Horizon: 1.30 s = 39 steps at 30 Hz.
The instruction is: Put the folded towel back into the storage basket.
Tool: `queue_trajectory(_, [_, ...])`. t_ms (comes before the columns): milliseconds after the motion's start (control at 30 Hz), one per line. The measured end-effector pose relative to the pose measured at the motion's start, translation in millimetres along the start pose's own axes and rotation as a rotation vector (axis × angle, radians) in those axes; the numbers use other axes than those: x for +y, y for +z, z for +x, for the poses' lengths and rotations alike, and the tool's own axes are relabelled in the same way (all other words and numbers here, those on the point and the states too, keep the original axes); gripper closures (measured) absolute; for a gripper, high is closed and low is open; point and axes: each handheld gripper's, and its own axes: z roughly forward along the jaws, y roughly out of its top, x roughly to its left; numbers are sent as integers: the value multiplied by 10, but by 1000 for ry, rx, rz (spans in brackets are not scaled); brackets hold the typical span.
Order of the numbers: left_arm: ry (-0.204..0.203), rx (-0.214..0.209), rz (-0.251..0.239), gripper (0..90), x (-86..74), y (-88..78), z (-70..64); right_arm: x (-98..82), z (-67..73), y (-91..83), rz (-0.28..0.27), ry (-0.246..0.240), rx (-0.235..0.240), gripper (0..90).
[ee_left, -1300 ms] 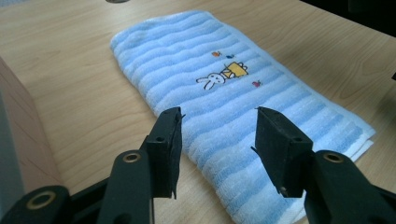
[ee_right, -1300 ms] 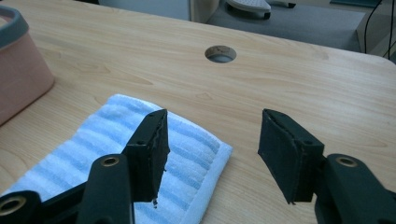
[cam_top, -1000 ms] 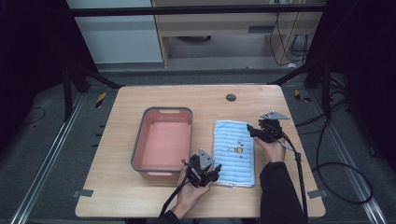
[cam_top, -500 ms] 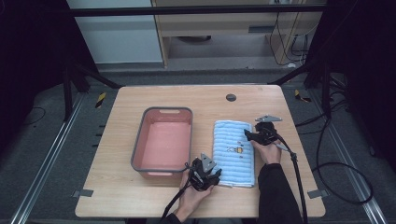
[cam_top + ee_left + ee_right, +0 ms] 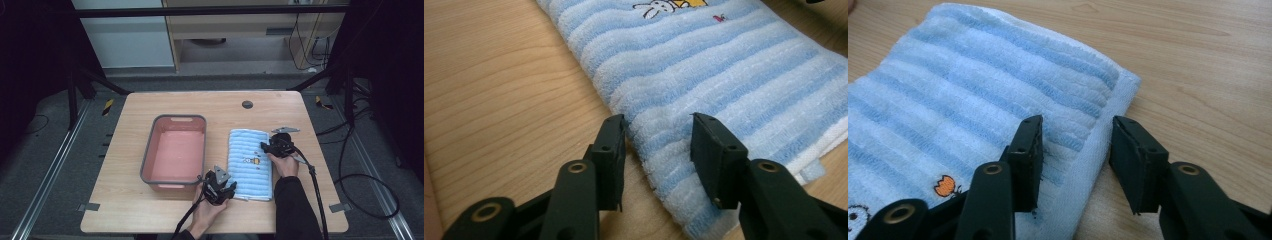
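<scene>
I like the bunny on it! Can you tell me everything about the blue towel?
The towel is soft, fluffy terry cloth with light blue and white stripes, and a tiny bunny picture stitched on it. It is folded into a long rectangle and lies flat on the wooden table, right beside the pink bin. The left gripper has its open jaws around a near edge, and the right gripper straddles its side edge.

A lab: black-curtained frame (image 5: 90, 80), floor rails (image 5: 45, 185), trailing cables (image 5: 350, 175).
</scene>
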Motion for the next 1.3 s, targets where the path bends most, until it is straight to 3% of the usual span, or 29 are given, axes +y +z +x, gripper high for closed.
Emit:
queue_trajectory(100, [-10, -7, -3, 620, -6, 2, 6, -4, 11, -2, -2, 2, 7, 636])
queue_trajectory(167, [-21, -11, -8, 665, -12, 3, -11, 2, 36, -7, 6, 26, 39, 755])
queue_trajectory(333, [-22, -8, -16, 768, -7, 0, -39, 6, 51, -14, 3, 17, 47, 819])
queue_trajectory(467, [-32, -11, -22, 833, 6, -13, -37, 8, 48, -36, -14, 22, 56, 827])
queue_trajectory(700, [-34, -37, -62, 844, 52, -121, -10, 87, 90, -212, -71, -19, 58, 830])
queue_trajectory(1000, [-2, -81, -107, 843, 204, -378, -21, 240, 168, -484, -145, -49, 75, 830])
queue_trajectory(1300, [23, -88, -128, 844, 291, -513, -48, 350, 224, -709, -191, -49, 75, 830])
